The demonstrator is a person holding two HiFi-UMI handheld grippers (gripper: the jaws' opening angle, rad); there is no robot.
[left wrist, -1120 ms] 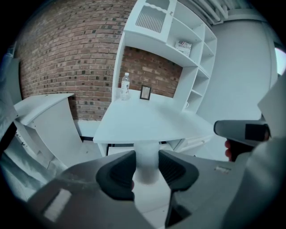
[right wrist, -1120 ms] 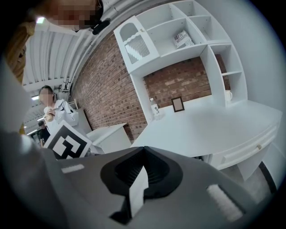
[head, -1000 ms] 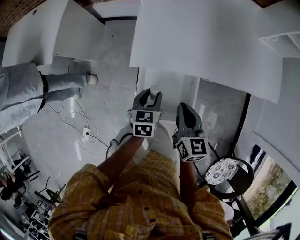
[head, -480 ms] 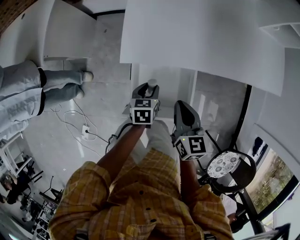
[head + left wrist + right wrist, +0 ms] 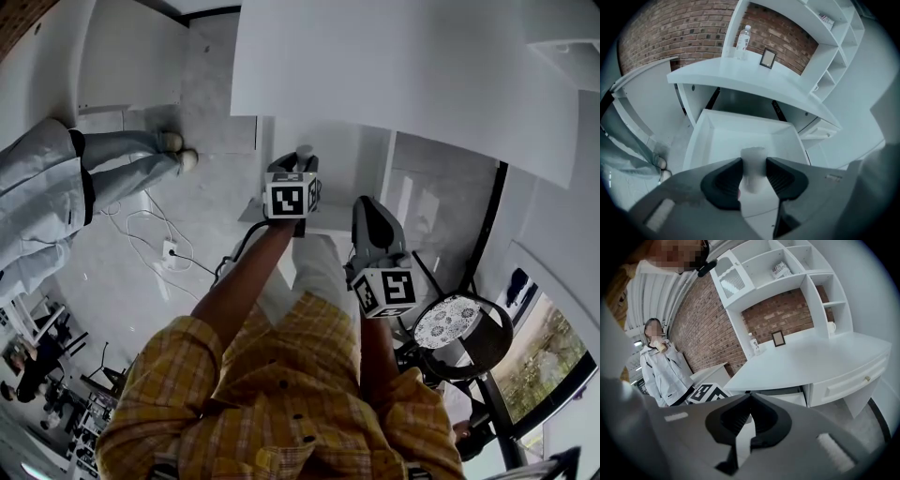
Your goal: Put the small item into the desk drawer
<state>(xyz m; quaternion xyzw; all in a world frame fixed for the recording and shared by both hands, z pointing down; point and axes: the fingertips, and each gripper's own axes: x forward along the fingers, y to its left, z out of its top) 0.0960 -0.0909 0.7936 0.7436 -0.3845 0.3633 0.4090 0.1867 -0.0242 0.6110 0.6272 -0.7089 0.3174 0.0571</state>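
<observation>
A small white cylinder (image 5: pixel 753 169) is clamped between the black pads of my left gripper (image 5: pixel 753 176); its top pokes past the jaws (image 5: pixel 303 151) in the head view. It hangs over the open white drawer (image 5: pixel 712 140) pulled out from under the white desk (image 5: pixel 754 82). In the head view the left gripper (image 5: pixel 295 169) reaches over the drawer (image 5: pixel 352 183) below the desk edge. My right gripper (image 5: pixel 370 217) stays back, lower right, with its jaws closed and nothing between them (image 5: pixel 747 416).
A water bottle (image 5: pixel 744 41) and a small picture frame (image 5: pixel 767 58) stand on the desk; shelves (image 5: pixel 834 37) rise at its right. A person in pale clothes (image 5: pixel 56 187) stands at left by floor cables (image 5: pixel 159 244). A round stool (image 5: pixel 457 333) is at lower right.
My left gripper has moved forward with the cylinder, from near my body to over the open drawer. The right gripper has barely shifted. The standing person stepped slightly.
</observation>
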